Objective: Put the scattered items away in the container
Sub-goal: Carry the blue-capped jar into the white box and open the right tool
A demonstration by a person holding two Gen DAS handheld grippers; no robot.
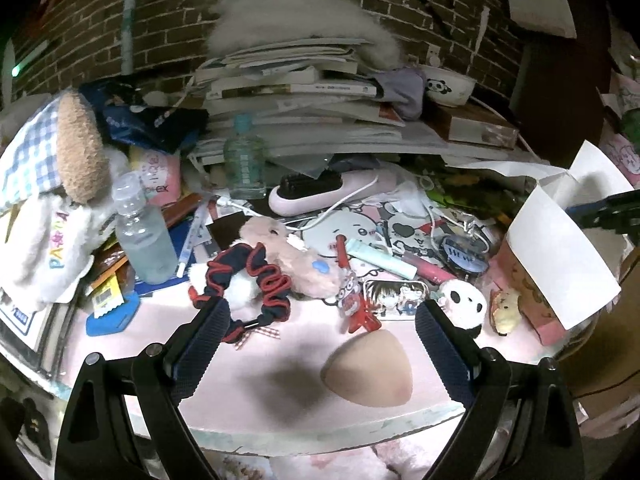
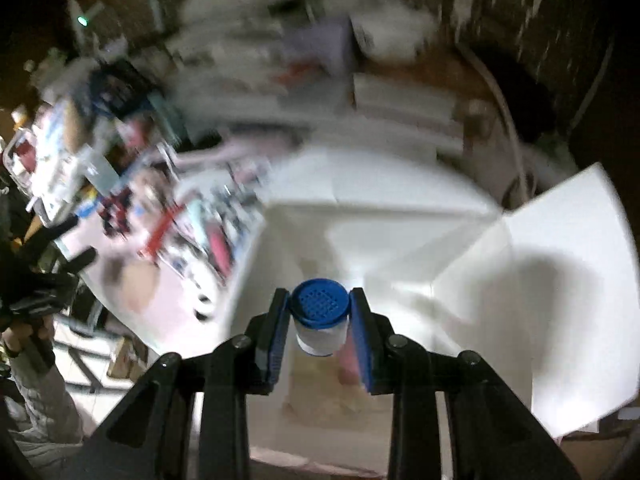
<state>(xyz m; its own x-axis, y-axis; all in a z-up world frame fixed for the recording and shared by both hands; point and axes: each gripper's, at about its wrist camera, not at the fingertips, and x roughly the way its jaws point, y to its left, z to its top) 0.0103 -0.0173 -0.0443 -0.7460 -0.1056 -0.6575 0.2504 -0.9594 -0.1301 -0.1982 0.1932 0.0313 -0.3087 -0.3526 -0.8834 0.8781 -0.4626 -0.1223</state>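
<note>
The white box [image 2: 400, 240], flaps open, lies straight ahead of and below the right tongs [image 2: 320, 300], which pinch a small blue-capped jar [image 2: 320, 312] over its opening. This looks like the drop-off step; next the jar needs lowering and letting go. What lies inside the box is blurred, perhaps something pale and pink. The left tongs [image 1: 322, 312] hang spread over the pink counter [image 1: 248, 380], a beige makeup sponge [image 1: 368, 368] between them, a scrunchie [image 1: 256, 280] just ahead to their left.
</note>
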